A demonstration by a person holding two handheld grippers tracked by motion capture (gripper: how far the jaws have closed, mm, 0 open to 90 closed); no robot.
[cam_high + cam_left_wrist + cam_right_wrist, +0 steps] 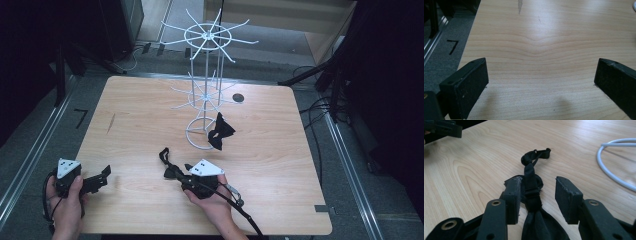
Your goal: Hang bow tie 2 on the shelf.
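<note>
1. High view: bow tie (170,167) lies on the table (280,170) near its front edge, about midway along it, its strap trailing away toward the far-left. The right gripper (181,176) is right at it, much nearer than the left gripper (102,176), which rests by the front-left corner. A second bow tie (220,132) hangs at the white wire rack (205,90), toward the table's middle.

2. Left gripper view: jaws stand wide apart with only bare wood between them; this hand is idle and low over the table.

3. Right gripper view: the bow tie's (532,195) long axis runs straight away between the jaws, the left finger (512,198) touching cloth, the right one clear. Jaws half parted, not yet clamped. Closing squarely across the knot looks like the coming move.
</note>
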